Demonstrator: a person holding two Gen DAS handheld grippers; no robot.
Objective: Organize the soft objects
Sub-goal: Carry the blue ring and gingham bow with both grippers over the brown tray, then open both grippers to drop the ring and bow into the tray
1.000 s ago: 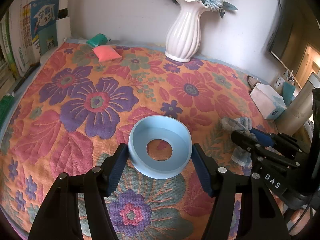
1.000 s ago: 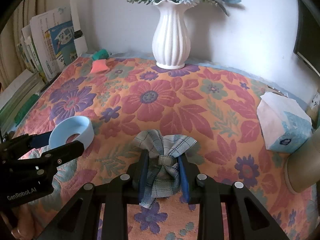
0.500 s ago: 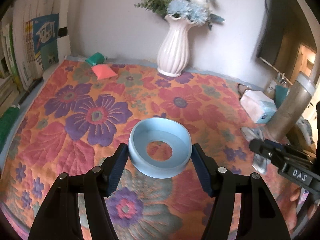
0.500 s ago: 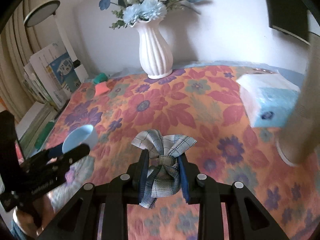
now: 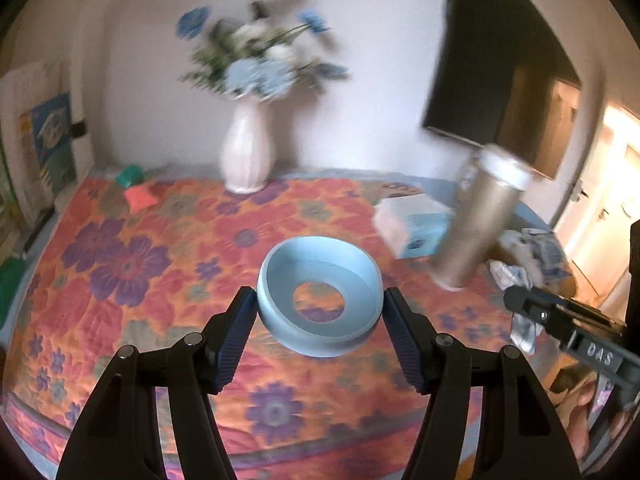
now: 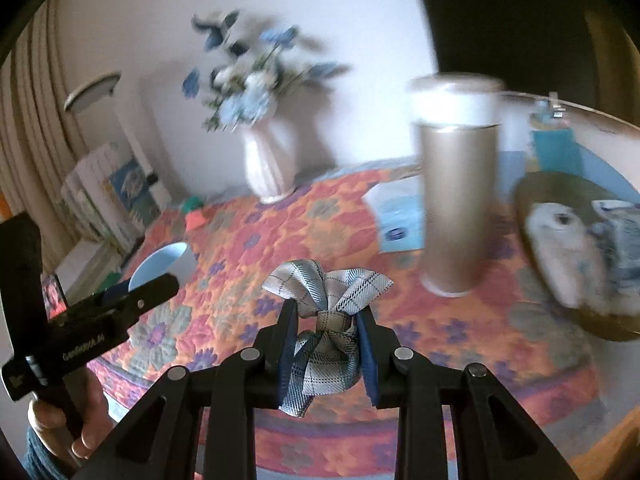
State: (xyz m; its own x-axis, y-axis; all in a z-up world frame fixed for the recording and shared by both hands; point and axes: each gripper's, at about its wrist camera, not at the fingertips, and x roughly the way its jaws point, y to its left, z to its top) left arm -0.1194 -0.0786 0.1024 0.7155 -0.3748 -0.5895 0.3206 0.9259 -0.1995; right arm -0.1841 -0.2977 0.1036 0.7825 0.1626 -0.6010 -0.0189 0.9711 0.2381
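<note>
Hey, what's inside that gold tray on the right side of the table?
The gold tray holds a white fuzzy soft item and a blue-white patterned fabric piece. Blur hides details, and anything beneath them is covered.

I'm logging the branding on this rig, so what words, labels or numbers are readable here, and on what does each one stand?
"DAS": white letters on the right gripper, seen in the left wrist view.
"GenRobot.AI", soft but legible: on the left gripper, seen in the right wrist view.
Printing on the tissue box and the stacked booklets: too blurred to read.
</note>
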